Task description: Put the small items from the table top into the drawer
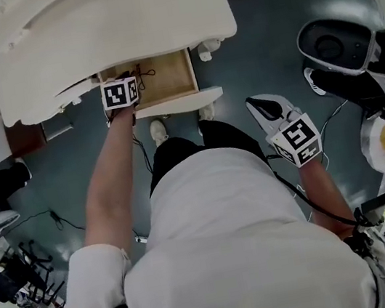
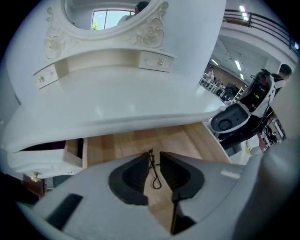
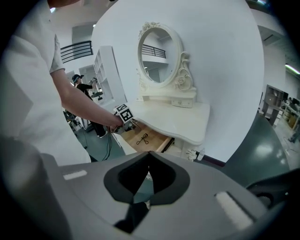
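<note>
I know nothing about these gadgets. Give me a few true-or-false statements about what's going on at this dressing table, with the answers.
1. The drawer is open. True.
2. The right gripper holds the black looped tool. False: its jaws are shut on nothing, and the tool lies in the drawer.
3. The left gripper is above the drawer, jaws apart. True.
4. The mirror is square. False: it is oval.

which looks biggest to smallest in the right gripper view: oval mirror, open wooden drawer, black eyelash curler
1. white-framed oval mirror
2. open light wooden drawer
3. small black eyelash curler lying in it
</note>
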